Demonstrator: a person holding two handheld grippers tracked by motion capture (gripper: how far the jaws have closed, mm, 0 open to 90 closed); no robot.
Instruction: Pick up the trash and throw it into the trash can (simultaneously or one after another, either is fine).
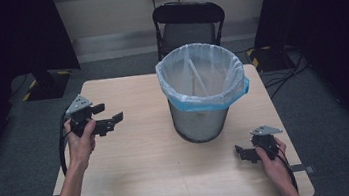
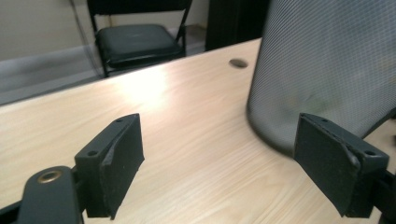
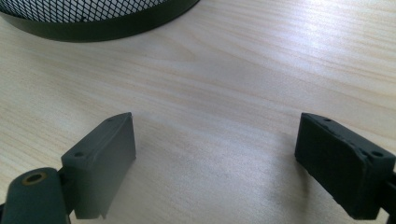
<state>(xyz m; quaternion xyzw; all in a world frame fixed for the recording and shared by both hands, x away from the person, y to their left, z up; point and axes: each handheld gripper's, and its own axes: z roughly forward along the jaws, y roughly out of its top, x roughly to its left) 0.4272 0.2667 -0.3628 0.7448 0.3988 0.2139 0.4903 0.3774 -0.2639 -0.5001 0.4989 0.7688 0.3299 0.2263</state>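
I am holding the left tool [image 1: 107, 117] and right tool [image 1: 243, 153] wide apart and empty over the worktop [image 1: 141, 167], flanking the mesh bin [image 1: 200, 122] with its bag liner [image 1: 200, 74]. Swinging either inward carelessly risks knocking the light bin over, I judge.

Bin [image 1: 198, 106] mid-table [image 1: 146, 172], chair [image 1: 188, 23] behind — tongs [image 1: 110, 117] left, tongs [image 1: 242, 152] right

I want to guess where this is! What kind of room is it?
Probably an office or lab room set up for recording. A plain wooden table holds a mesh wastebasket with a plastic liner, a black folding chair stands behind it, and cables trail over grey carpet.
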